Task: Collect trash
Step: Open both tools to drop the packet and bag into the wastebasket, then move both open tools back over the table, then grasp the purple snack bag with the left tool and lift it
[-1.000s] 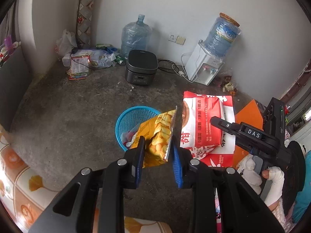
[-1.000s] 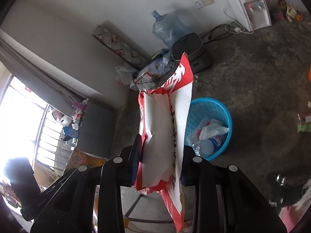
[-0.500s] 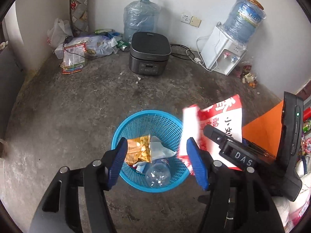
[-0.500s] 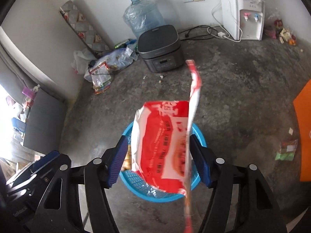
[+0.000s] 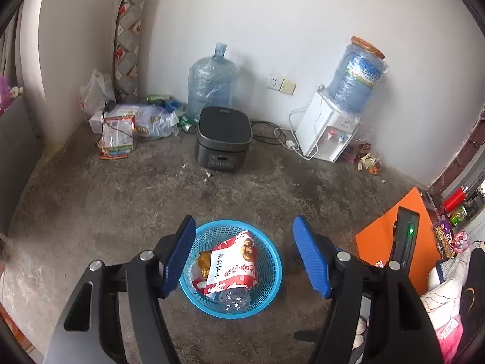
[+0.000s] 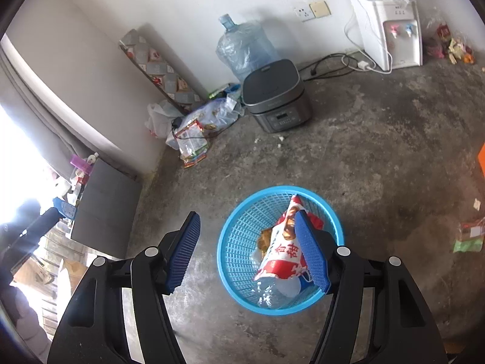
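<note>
A blue mesh basket (image 5: 272, 254) stands on the concrete floor. Inside lie a red-and-white snack bag (image 5: 235, 265), a yellow snack bag (image 5: 203, 265) partly under it, and a clear plastic bottle (image 5: 233, 298). My left gripper (image 5: 244, 223) hangs above the basket's far rim; its jaws are opening and nothing is between them. In the right wrist view my right gripper (image 6: 247, 217) stands open over the basket's (image 6: 230, 236) left side, empty. Its right finger (image 6: 309, 251) hides part of the red-and-white bag (image 6: 280, 251).
Against the far wall stand a dark rice cooker (image 5: 223, 139), a water jug (image 5: 212, 82) and a white water dispenser (image 5: 327, 133). Bags and wrappers pile in the left corner (image 5: 127, 124). More wrappers (image 5: 366, 160) lie by the dispenser, a green wrapper (image 6: 468, 241) at right. An orange board (image 5: 382, 236) is at right.
Both grippers opened. The yellow bag left the left gripper and the red-and-white bag left the right one; both now lie in the basket. The left gripper drew back from the basket.
</note>
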